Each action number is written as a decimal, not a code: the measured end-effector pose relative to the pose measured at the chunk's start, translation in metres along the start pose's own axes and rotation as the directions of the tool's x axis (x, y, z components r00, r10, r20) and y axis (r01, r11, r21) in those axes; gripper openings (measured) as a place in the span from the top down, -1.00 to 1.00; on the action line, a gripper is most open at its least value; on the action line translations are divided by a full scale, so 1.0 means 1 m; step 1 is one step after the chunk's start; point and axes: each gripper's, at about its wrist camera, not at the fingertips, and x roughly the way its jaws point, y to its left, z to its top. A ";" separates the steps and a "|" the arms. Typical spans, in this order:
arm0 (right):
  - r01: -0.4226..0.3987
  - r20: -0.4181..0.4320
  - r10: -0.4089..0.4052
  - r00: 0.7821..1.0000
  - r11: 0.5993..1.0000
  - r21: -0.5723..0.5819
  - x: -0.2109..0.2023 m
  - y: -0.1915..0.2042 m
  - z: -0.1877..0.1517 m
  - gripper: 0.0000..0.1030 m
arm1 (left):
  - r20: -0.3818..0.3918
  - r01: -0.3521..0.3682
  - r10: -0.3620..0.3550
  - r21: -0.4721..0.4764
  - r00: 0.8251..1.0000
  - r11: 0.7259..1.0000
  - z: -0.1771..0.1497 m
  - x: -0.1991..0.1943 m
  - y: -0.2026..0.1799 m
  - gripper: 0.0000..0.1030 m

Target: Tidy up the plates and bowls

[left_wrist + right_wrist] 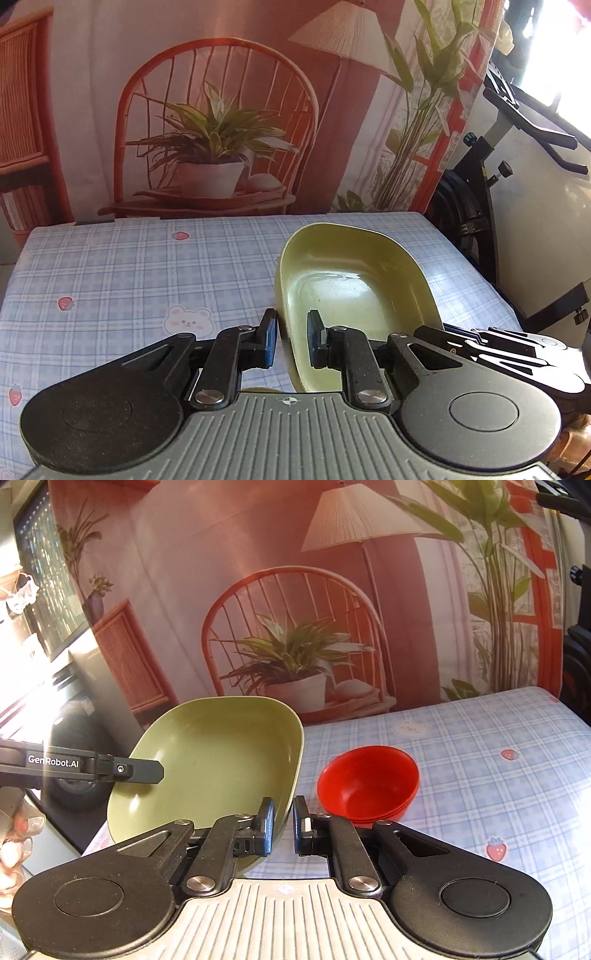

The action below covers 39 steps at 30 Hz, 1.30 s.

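The green dish (354, 291) is held clear of the table (129, 266), tilted, its near edge low; both grippers carry it; the left gripper (291, 338) pinches the rim at one side with one pad inside the wall and one outside; the right gripper (283, 821) pinches the opposite rim the same way. In the right wrist view the left tool's finger reaches across the dish interior from the picture's left.

The red bowls (369, 782), a nested stack by the layered rims, stand on the checked tablecloth just beside the dish; this is the likely destination area, judged from the task alone.

Hazards, as judgements:
- Slip: each grip covers only a narrow strip of smooth, glossy rim; a tilted dish can pivot or slide out between the pads.
- Twist: if the two hands move unevenly, the rim is levered against the pads and one grip may release.
- Collision: the dish's lower edge hangs near the red bowls; a careless descent may knock the stack over or push it along the cloth.
- Edge: part of the dish hangs beyond the table edge in the right wrist view; a drop there falls to the floor.

Legible writing: "GenRobot.AI" (53, 762) in white on the left tool's arm; no other text is readable.
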 end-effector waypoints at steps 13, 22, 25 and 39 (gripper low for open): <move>-0.038 -0.093 0.037 0.995 0.999 -0.004 0.015 0.042 -0.028 0.76 | -0.037 0.003 -0.004 -0.020 0.999 1.000 -0.019 -0.004 0.048 0.65; -0.042 -0.175 0.043 0.984 0.999 0.012 0.012 0.043 -0.058 0.73 | -0.139 0.019 -0.014 0.036 0.990 0.999 -0.053 0.015 0.055 0.65; -0.042 -0.205 0.043 0.978 0.999 0.011 0.011 0.042 -0.067 0.72 | -0.154 0.017 -0.009 0.048 0.988 0.999 -0.059 0.019 0.054 0.65; -0.077 -0.293 0.071 0.953 0.997 -0.008 0.014 0.043 -0.088 0.66 | -0.207 -0.025 0.040 0.074 0.977 0.997 -0.075 0.036 0.052 0.65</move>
